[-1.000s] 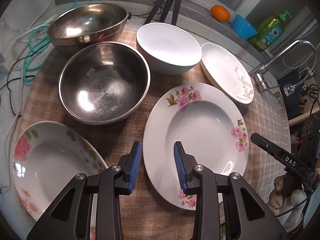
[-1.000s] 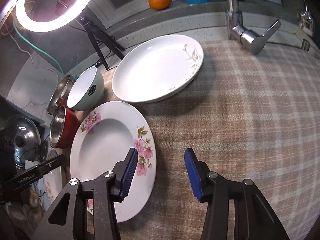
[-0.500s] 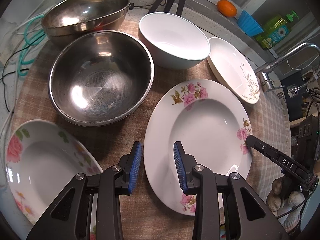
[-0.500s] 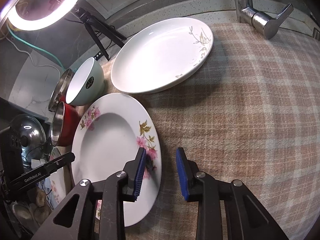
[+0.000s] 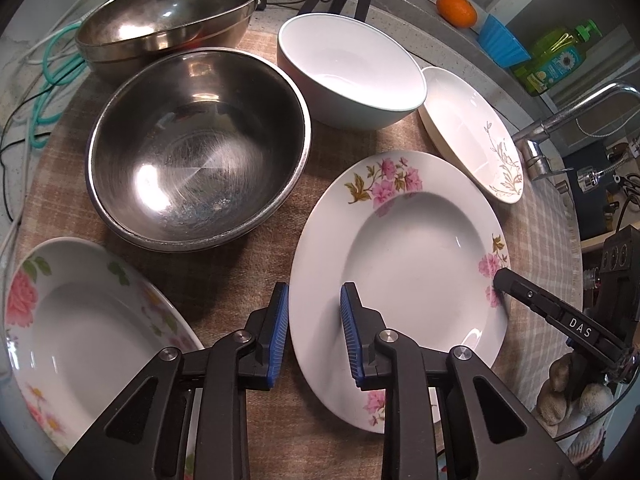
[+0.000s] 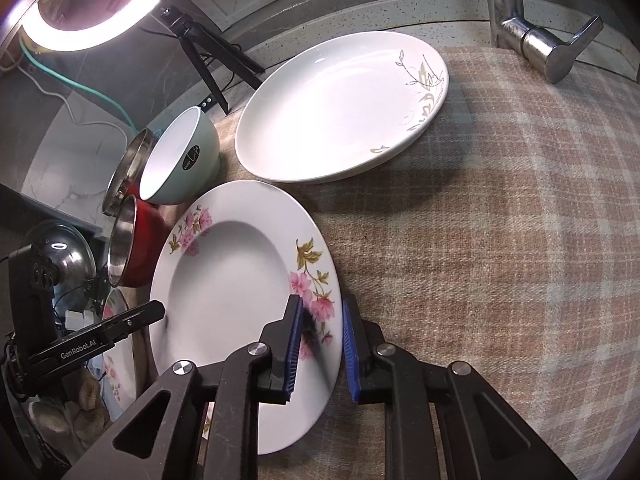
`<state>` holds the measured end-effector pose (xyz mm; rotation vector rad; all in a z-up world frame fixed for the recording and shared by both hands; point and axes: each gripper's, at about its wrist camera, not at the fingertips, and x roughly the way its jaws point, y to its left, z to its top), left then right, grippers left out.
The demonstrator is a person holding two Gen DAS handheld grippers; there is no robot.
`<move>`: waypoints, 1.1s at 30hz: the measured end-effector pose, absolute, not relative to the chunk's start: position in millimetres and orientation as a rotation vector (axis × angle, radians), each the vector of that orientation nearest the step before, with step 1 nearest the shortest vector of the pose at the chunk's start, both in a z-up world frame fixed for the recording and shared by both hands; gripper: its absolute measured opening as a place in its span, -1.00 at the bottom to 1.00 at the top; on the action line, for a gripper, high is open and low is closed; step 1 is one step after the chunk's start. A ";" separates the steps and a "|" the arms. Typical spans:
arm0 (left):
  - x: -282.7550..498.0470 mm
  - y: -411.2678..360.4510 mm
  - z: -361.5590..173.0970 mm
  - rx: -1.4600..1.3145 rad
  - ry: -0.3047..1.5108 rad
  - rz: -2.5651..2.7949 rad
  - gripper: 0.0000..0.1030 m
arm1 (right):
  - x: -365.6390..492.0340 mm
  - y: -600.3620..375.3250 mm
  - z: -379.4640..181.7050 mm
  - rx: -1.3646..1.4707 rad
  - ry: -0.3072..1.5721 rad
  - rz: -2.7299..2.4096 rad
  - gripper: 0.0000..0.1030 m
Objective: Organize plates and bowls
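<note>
A white soup plate with pink flowers (image 5: 404, 256) lies on the checked cloth; it also shows in the right wrist view (image 6: 236, 288). My right gripper (image 6: 319, 344) has closed around its right rim, one finger above and one below; its finger (image 5: 536, 300) shows in the left wrist view. My left gripper (image 5: 314, 332) is open, straddling the plate's left rim without gripping. Nearby stand a steel bowl (image 5: 196, 148), a second steel bowl (image 5: 168, 12), a white bowl (image 5: 352, 68), a leaf-patterned plate (image 5: 472, 132) and a rose plate (image 5: 76, 328).
A faucet (image 6: 532, 40) stands at the back right by the counter edge. An orange (image 5: 456, 8), a blue cup (image 5: 502, 42) and a soap bottle (image 5: 556, 60) sit on the ledge. A ring light (image 6: 92, 12) on a tripod stands at the left.
My right gripper has moved left and closed its jaws from wide open onto the flowered plate's rim. My left gripper has edged closer to the plate's opposite rim, still open.
</note>
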<state>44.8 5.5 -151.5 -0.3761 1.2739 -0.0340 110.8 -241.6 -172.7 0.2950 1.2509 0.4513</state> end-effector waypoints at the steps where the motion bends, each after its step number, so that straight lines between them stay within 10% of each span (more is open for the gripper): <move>1: 45.3 5.0 -151.6 -0.376 1.274 -0.034 -0.53 | 110.7 -241.5 -172.5 0.294 1.251 0.450 -0.66; 33: 5.0 -16.1 -148.8 -0.344 1.302 -0.073 -0.53 | 71.1 -265.5 -171.5 0.286 1.266 0.409 -0.65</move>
